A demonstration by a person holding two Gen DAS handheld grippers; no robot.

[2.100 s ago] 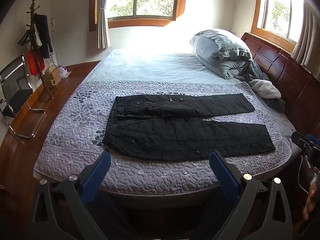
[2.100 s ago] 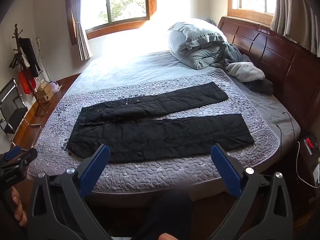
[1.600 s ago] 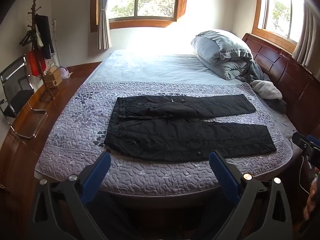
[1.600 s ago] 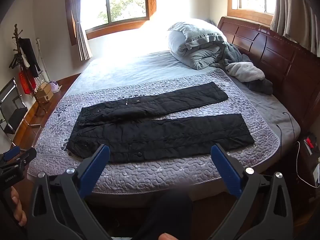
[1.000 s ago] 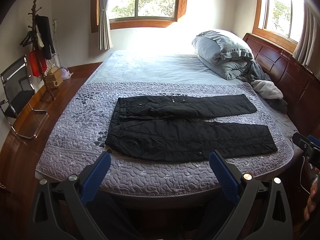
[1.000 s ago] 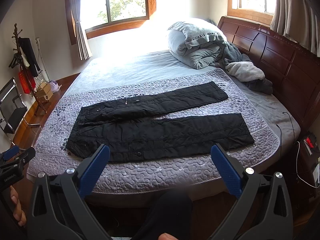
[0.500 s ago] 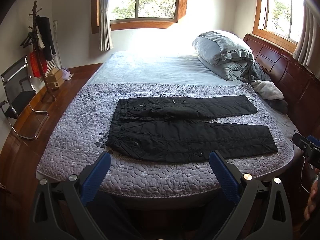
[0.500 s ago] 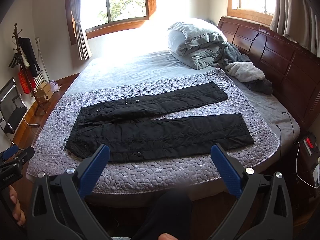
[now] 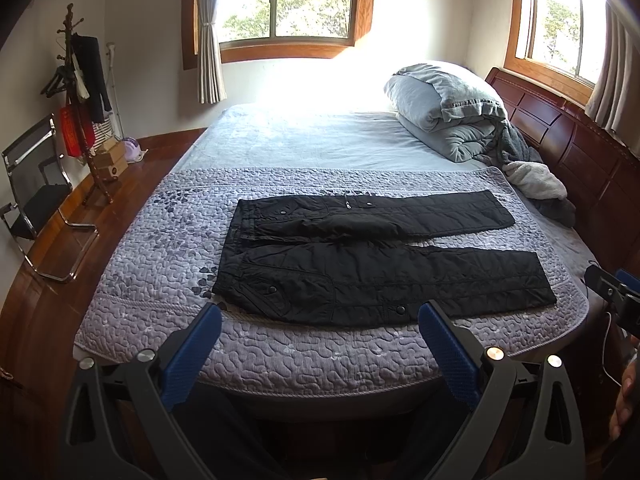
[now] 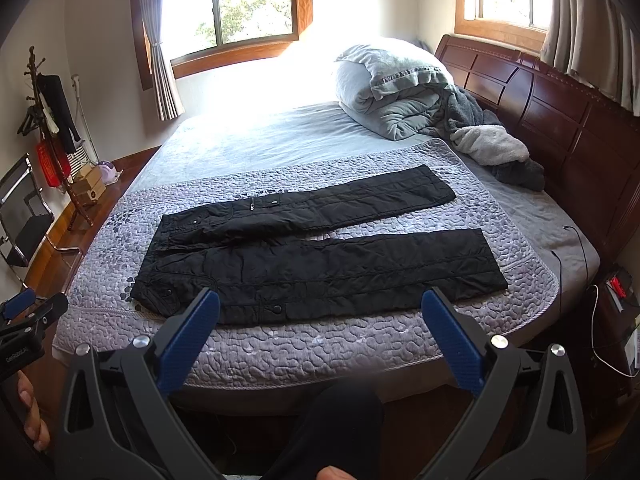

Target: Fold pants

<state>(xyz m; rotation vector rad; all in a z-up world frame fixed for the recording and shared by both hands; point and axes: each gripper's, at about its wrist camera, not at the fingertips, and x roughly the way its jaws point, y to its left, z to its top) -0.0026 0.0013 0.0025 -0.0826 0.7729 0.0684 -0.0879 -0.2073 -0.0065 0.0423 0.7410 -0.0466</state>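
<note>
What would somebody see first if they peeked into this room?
Probably the long black quilted pants spread flat on the purple-grey pebble-patterned bedspread, legs apart. Next, the rolled pale grey duvet by the dark wooden headboard. Up close, the blue-padded left gripper and right gripper hang open.

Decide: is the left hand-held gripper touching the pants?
Apart. In the left wrist view the left hand-held gripper hangs open before the bed's edge, with a strip of quilt showing between its fingers and the pants.
</note>
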